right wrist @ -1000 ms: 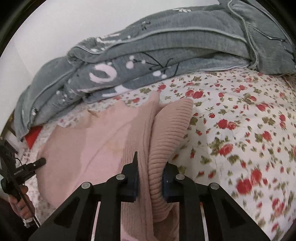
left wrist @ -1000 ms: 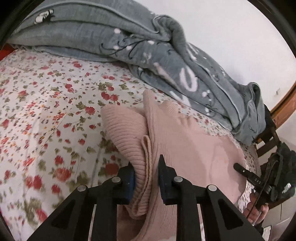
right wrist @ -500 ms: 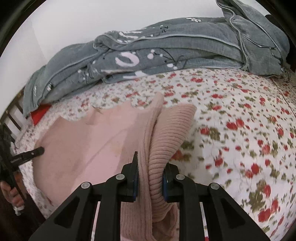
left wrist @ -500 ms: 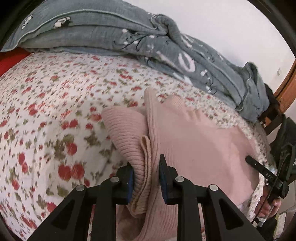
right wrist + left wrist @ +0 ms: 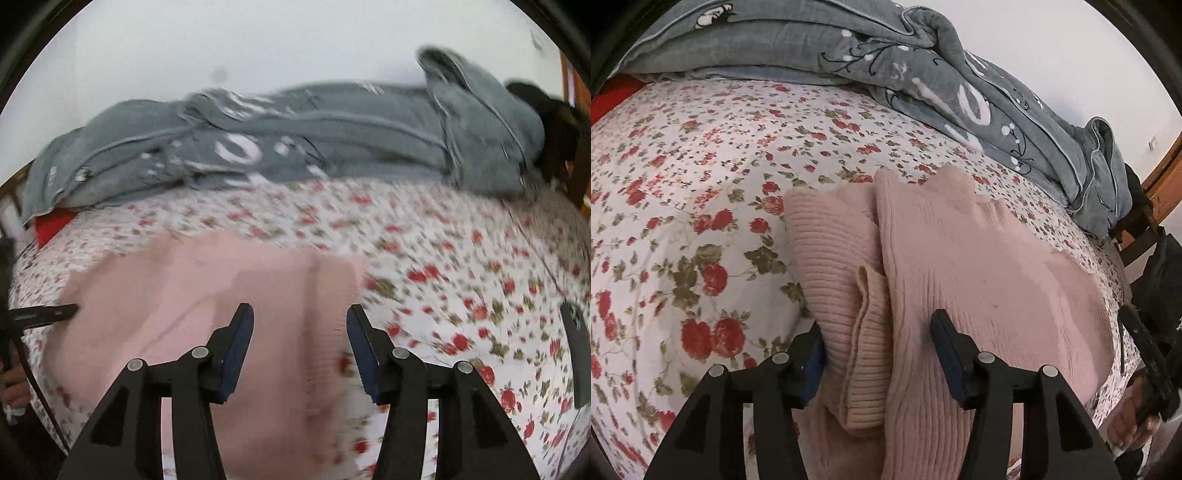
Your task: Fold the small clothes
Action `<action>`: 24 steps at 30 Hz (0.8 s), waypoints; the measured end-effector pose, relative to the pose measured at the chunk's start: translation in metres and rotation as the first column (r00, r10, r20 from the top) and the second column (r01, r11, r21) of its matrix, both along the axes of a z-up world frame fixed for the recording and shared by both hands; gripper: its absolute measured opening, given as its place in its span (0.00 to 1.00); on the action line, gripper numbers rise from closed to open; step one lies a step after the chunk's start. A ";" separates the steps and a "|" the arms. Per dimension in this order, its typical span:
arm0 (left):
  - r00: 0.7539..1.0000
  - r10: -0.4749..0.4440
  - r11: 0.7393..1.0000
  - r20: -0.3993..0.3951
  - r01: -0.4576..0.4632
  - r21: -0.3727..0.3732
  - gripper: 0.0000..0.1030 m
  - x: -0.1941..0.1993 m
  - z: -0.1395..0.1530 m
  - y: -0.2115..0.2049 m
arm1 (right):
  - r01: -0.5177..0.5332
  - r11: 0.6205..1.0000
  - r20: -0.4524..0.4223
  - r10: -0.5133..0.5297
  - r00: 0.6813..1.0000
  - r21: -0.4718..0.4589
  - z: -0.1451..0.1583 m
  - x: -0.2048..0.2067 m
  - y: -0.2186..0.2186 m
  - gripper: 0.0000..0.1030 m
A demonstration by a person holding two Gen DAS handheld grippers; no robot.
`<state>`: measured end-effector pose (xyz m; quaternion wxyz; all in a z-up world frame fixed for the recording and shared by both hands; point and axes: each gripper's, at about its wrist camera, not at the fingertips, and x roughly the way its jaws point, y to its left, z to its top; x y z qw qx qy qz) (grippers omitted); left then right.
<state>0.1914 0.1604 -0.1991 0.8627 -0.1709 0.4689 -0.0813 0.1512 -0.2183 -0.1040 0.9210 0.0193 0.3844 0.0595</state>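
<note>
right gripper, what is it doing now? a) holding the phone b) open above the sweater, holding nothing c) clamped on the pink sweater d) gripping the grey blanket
b: the right gripper has its jaws spread wide, with the pink sweater lying flat on the bed below and nothing pinched between the pads.

- left gripper [image 5: 877,341]: matte black angular arms, silver round screws, dark blue pads [image 5: 946,347]
- right gripper [image 5: 300,332]: same black arms, silver screws, blue pads [image 5: 242,332]
- bare-skinned fingers at lower right frame edge

A pink ribbed knit sweater [image 5: 979,280] lies on the floral-sheeted bed [image 5: 683,177]; behind it, a grey bunched quilt [image 5: 871,55] lies along the bed's far edge.
</note>
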 end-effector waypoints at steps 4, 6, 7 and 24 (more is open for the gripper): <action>1.000 -0.012 1.000 0.004 0.012 -0.025 0.52 0.003 -0.003 0.002 | -0.136 0.990 0.079 0.138 0.987 -0.033 0.009 -0.016 0.052 0.50; 1.000 -0.018 0.999 0.007 0.018 -0.038 0.52 0.003 -0.004 0.004 | -0.200 0.979 0.064 0.203 0.977 -0.047 0.001 -0.016 0.076 0.50; 1.000 -0.020 0.999 0.009 0.020 -0.044 0.52 0.002 -0.004 0.005 | -0.219 0.973 0.051 0.223 0.974 -0.068 -0.007 -0.016 0.089 0.50; 0.999 -0.035 0.995 0.041 0.038 -0.095 0.60 -0.024 -0.009 0.004 | -0.214 0.956 -0.020 0.214 0.977 -0.199 -0.058 -0.055 0.133 0.50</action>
